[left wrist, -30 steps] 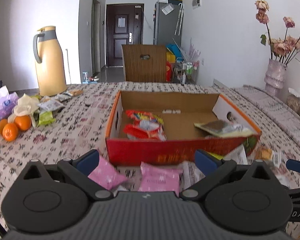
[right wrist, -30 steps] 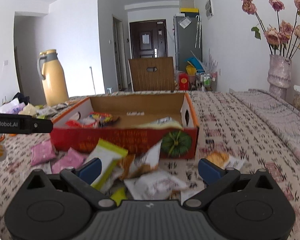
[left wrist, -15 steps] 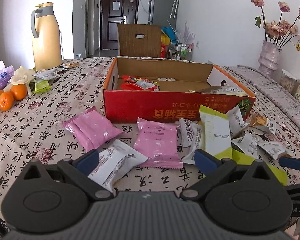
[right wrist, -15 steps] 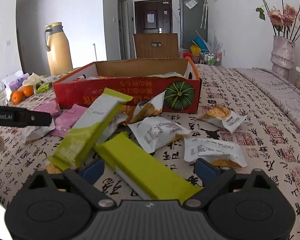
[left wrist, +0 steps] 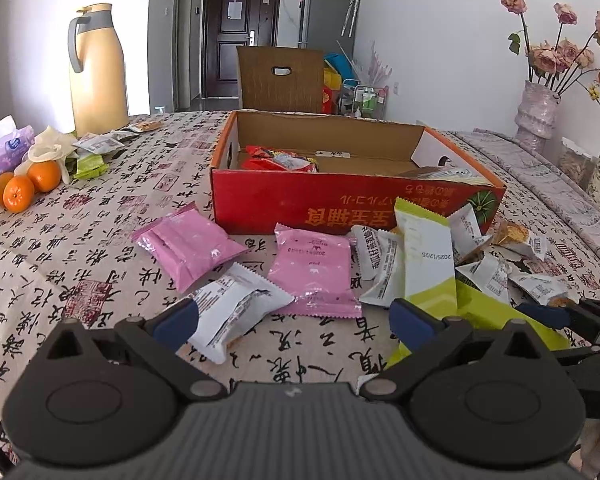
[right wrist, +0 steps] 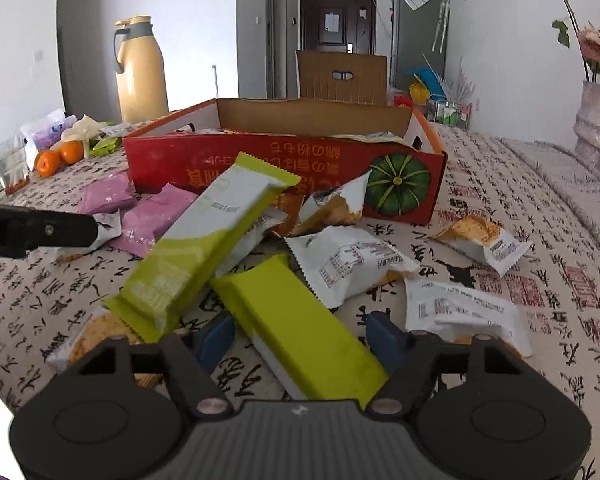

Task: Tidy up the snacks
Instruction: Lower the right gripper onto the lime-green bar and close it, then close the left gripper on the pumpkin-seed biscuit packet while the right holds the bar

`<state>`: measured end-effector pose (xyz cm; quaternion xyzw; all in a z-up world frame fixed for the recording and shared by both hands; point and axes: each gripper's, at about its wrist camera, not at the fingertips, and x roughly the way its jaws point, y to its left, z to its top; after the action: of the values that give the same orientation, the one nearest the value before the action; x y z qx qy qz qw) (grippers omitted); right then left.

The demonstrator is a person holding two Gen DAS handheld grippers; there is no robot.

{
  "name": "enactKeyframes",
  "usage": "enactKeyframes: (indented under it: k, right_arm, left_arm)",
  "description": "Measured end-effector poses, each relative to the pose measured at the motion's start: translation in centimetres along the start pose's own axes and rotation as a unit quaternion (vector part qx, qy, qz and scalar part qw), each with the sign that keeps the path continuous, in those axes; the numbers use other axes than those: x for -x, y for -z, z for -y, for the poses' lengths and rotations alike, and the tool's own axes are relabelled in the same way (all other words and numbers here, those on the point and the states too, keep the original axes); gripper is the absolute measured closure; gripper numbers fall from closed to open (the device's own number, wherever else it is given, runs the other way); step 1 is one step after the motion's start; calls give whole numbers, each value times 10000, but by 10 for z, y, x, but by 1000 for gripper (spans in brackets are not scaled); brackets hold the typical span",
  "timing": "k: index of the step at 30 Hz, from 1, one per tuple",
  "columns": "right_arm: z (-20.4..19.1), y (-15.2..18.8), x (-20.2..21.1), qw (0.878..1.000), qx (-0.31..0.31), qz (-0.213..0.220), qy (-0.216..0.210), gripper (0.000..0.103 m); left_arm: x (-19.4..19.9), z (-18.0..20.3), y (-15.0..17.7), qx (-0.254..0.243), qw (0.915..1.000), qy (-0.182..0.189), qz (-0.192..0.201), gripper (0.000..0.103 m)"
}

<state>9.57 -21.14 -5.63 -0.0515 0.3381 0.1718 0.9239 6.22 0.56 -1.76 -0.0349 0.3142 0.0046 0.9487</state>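
The right tongs are closing around the green bar lying between their pads, while the left tongs gape wide over a white packet; the slick wrapper could squirt sideways, or the second green bar leaning across it just ahead may get dragged.

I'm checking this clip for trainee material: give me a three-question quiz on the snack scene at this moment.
1. True or false: the red box already holds some snacks.
2. Which packet lies between the right gripper's closing jaws? A pink packet; B green bar; C an orange.
3. What lies between the left gripper's jaws?

Key: 1 true: red packets lie inside. 2 B. 3 The white packet; the jaws stand open around it.
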Motion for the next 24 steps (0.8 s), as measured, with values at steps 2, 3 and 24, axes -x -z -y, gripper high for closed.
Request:
enactKeyframes:
  k: [2, 3, 24]
  right_arm:
    - [-1, 2, 3, 10000, 6, 11, -22, 39]
    - [-2, 3, 5, 10000, 15, 22, -41, 44]
    - [-21, 16, 40, 9989, -13, 460, 6, 71]
  left_arm:
    - [2, 1, 1, -1, 10000, 6, 2, 0]
    - [3, 1, 1, -6, 10000, 13, 8, 0]
    - [17, 4, 11, 114, 9999, 70, -43, 0]
